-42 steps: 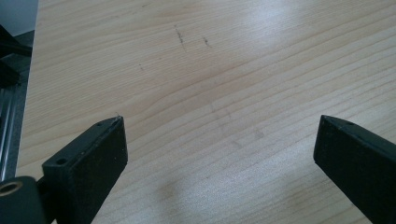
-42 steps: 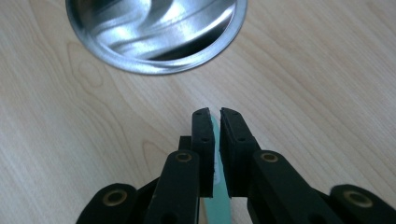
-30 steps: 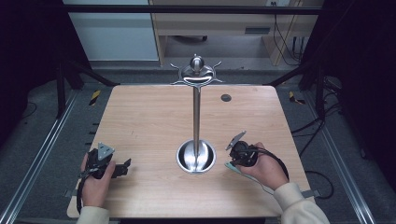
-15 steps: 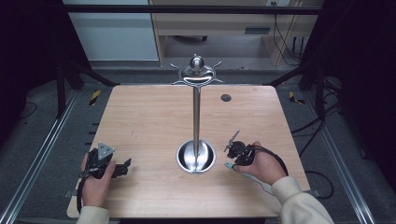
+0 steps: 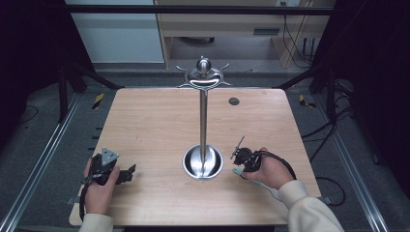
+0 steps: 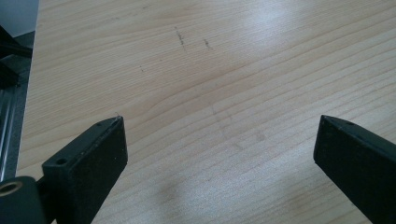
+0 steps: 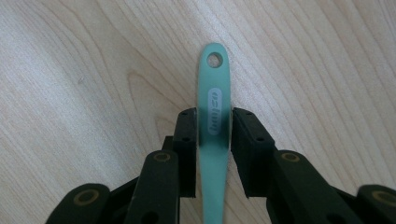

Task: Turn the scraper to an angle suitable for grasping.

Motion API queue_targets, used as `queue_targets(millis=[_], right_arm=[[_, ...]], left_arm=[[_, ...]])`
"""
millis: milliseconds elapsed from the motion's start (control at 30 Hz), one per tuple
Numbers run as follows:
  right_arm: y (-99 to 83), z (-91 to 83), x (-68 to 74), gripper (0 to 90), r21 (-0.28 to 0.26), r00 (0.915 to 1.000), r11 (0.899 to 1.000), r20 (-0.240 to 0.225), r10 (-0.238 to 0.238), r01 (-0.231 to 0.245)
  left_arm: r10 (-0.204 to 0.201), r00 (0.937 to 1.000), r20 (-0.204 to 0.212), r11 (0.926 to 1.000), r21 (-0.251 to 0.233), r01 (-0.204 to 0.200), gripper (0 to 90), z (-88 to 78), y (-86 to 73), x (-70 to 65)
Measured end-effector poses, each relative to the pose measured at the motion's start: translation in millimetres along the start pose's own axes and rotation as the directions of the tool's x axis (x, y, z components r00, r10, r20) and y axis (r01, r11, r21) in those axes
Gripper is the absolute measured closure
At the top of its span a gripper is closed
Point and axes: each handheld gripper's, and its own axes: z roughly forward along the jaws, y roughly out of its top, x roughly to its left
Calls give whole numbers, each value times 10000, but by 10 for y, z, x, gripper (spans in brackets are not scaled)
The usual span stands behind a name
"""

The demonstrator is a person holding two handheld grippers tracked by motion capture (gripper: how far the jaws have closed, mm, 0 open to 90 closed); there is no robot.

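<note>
I had my right gripper [image 7: 214, 154] closed on the green handle [image 7: 213, 112] of a utensil, low over the table [image 5: 154, 125] just right of the stand's [image 5: 203, 116] round base; the jaws had just eased open a little, yet their pads seemed to pinch the handle from both sides. My left gripper [image 6: 215, 154] sat spread wide and empty above bare wood. I judged the pick-up done; next came lifting the handle so its hole met a hook on the stand's top. I counted one utensil, one stand, two grippers.
</note>
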Motion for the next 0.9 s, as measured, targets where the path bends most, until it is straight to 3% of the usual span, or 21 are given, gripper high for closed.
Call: queue_targets(millis=[467, 633, 700, 800, 900], right_arm=[[-2, 38, -30, 741, 126, 9995, 9998, -266, 159, -155], [-57, -30, -52, 743, -375, 9993, 9990, -284, 224, -234], [-108, -168, -58, 744, -1026, 9988, 9937, -267, 418, -444], [-132, -267, -62, 744, -1342, 9983, 9895, -269, 509, -541], [-182, -498, -83, 745, -2270, 9975, 9714, -238, 667, -703]], left_arm=[[38, 10000, -5, 10000, 29, -38, 26, -2, 2, -4], [55, 10000, -12, 10000, 62, -55, 26, 4, 1, -3], [76, 10000, -5, 9999, 121, -76, 26, 13, -2, -11], [76, 10000, -3, 9999, 108, -76, 26, 12, -1, -20], [138, 9999, 22, 9998, 145, -138, 26, 8, -6, -29]])
